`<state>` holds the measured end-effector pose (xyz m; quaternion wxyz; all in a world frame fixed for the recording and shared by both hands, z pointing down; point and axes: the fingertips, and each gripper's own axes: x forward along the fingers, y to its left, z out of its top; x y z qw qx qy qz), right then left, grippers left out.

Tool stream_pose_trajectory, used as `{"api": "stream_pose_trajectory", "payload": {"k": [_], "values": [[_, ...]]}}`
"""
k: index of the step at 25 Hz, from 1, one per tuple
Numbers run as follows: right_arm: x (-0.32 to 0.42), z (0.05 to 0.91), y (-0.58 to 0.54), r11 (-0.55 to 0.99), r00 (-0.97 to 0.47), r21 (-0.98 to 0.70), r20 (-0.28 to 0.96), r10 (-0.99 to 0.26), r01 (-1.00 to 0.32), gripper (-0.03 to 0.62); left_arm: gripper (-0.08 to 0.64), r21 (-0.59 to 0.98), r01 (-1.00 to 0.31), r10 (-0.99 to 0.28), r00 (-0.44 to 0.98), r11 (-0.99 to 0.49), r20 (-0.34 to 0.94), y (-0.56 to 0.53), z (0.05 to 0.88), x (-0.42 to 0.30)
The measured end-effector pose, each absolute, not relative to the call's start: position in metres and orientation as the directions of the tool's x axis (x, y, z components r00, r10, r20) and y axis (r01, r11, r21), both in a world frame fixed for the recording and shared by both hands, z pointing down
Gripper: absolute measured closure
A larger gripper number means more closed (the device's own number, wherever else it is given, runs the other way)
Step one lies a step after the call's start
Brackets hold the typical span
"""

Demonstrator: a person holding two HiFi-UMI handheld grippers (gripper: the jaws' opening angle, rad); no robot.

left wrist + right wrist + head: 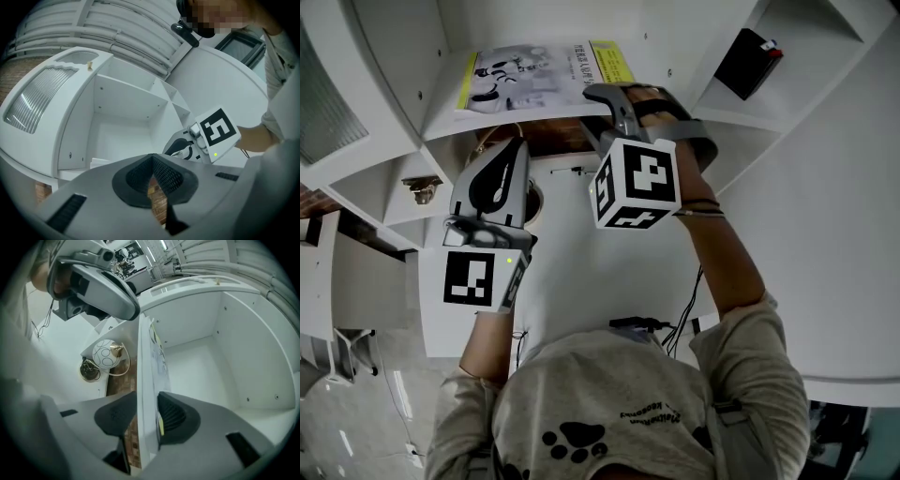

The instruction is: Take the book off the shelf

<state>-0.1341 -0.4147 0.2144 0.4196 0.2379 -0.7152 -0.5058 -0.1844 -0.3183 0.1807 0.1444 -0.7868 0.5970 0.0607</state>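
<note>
A thin book (534, 75) with a white and yellow cover lies flat on a white shelf board (441, 117). My right gripper (605, 98) reaches in at the board's front edge, its marker cube (637, 185) toward me. In the right gripper view, board (144, 380) and book (157, 357) both run between the jaws of the right gripper (143, 420); one pad lies against the book's cover, the other against the board's underside. My left gripper (508, 150) hovers just below the shelf, shut and empty, its pads (152, 180) together.
A black box (748, 61) sits in the compartment at the right. Below the book's shelf are a white round ornament (108, 354) and a brass piece (89, 370). The left gripper view looks into a bare white compartment (122, 126).
</note>
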Motion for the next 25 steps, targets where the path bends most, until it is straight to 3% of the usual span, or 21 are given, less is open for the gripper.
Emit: {"api": "stream_pose_trajectory", "payload": {"k": [5,15,25], "values": [[-0.131,0.207,-0.398,0.347,-0.556,0.934,0.334,-0.761,0.086,0.486,0.551,-0.154,-0.959,-0.924,0.274,-0.240,-0.265,-0.315,0.179,-0.188],[-0.126,0.206,-0.384,0.297,-0.560,0.949,0.302,-0.772,0.102,0.502,0.551,-0.216,-0.952,-0.930,0.271,-0.219,-0.249,-0.309,0.177,-0.188],[-0.124,0.194,-0.375,0.315,-0.580,0.943,0.317,-0.751,0.108,0.502,0.548,-0.491,-0.854,-0.944,0.284,-0.170,-0.167,-0.318,0.167,-0.183]]}}
